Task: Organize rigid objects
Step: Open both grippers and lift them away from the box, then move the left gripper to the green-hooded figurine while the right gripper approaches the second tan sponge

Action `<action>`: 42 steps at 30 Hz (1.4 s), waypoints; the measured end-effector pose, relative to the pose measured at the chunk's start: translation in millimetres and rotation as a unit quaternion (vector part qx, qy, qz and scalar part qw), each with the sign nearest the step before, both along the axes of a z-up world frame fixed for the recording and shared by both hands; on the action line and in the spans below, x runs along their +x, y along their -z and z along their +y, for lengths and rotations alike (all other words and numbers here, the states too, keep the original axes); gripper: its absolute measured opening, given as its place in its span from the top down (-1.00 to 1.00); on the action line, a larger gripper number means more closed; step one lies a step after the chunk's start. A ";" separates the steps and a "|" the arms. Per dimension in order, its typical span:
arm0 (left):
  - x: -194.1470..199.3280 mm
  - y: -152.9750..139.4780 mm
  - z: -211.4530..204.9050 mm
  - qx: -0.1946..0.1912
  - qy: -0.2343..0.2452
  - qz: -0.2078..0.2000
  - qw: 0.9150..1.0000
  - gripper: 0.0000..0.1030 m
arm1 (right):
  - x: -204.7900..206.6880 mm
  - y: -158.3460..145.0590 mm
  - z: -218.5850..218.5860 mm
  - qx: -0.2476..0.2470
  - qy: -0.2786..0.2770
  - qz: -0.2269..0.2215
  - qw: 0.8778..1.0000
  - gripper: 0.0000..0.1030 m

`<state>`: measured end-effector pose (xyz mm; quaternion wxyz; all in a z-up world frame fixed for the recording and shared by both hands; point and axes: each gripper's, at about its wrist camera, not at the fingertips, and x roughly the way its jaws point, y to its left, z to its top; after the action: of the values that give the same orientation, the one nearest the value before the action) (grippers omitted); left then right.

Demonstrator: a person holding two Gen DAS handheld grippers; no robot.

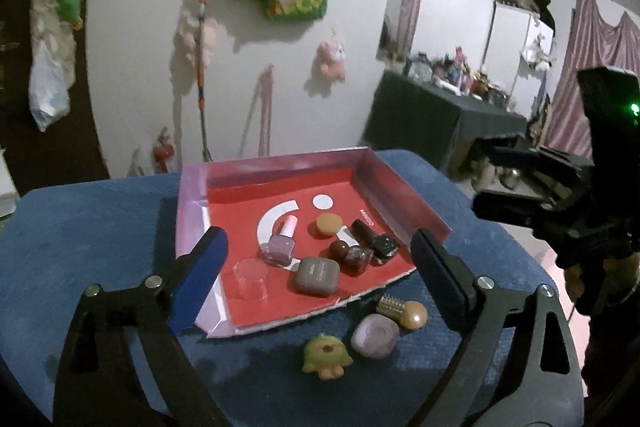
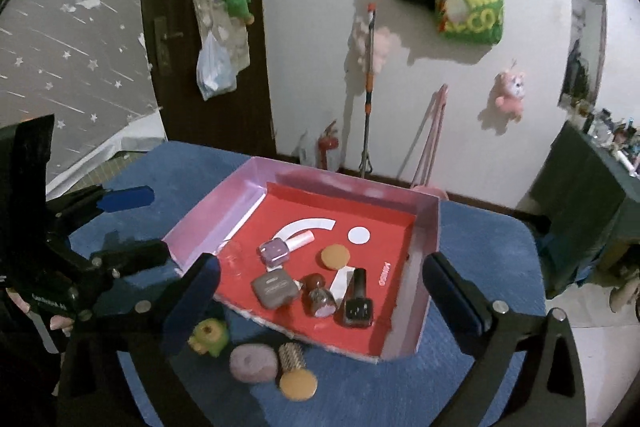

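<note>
A red tray with pink walls (image 1: 192, 195) (image 2: 430, 227) sits on a blue cloth. Inside lie a purple nail polish (image 1: 280, 247) (image 2: 276, 251), a brown case (image 1: 318, 275) (image 2: 274, 289), a tan disc (image 1: 329, 223), a dark bottle (image 1: 376, 239) (image 2: 358, 301) and brown stones (image 1: 352, 255). On the cloth in front of the tray lie a green toy (image 1: 326, 355) (image 2: 209, 337), a purple stone (image 1: 375, 335) (image 2: 253, 362) and a gold-capped piece (image 1: 402, 311) (image 2: 296, 371). My left gripper (image 1: 318, 247) and right gripper (image 2: 322, 267) hover above, both open and empty.
A clear cup (image 1: 250, 277) stands at the tray's near left corner. The blue cloth (image 1: 80, 227) covers a small rounded table with edges close by. Behind are a white wall with hanging bags and toys, a dark door (image 2: 200, 27) and a cluttered side table (image 1: 440, 107).
</note>
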<state>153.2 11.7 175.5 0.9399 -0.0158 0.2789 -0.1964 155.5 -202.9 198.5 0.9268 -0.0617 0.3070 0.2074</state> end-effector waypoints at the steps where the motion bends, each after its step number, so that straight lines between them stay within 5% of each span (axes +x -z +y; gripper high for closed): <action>1: -8.7 -0.3 0.3 0.004 -0.010 -0.009 1.000 -0.86 | -10.1 -1.2 -0.1 -0.001 0.004 -0.007 1.000 -1.00; 10: -61.1 22.3 10.8 -0.001 -0.069 -0.038 0.997 -0.86 | -89.8 22.6 -2.7 -0.051 0.065 -0.090 0.993 -1.00; 27: -76.6 105.4 -15.4 0.054 -0.090 0.007 0.994 -0.86 | -100.0 131.8 -7.4 0.000 0.133 -0.019 0.991 -1.00; 42: -57.7 134.8 -12.1 0.053 -0.100 0.076 0.991 -0.86 | -87.9 157.2 -7.0 -0.011 0.135 0.013 0.991 -1.00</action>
<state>95.5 -0.5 40.7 0.9304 -0.0091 0.3566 -0.0848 67.7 -209.9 41.3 0.9416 -0.0271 0.3266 0.0774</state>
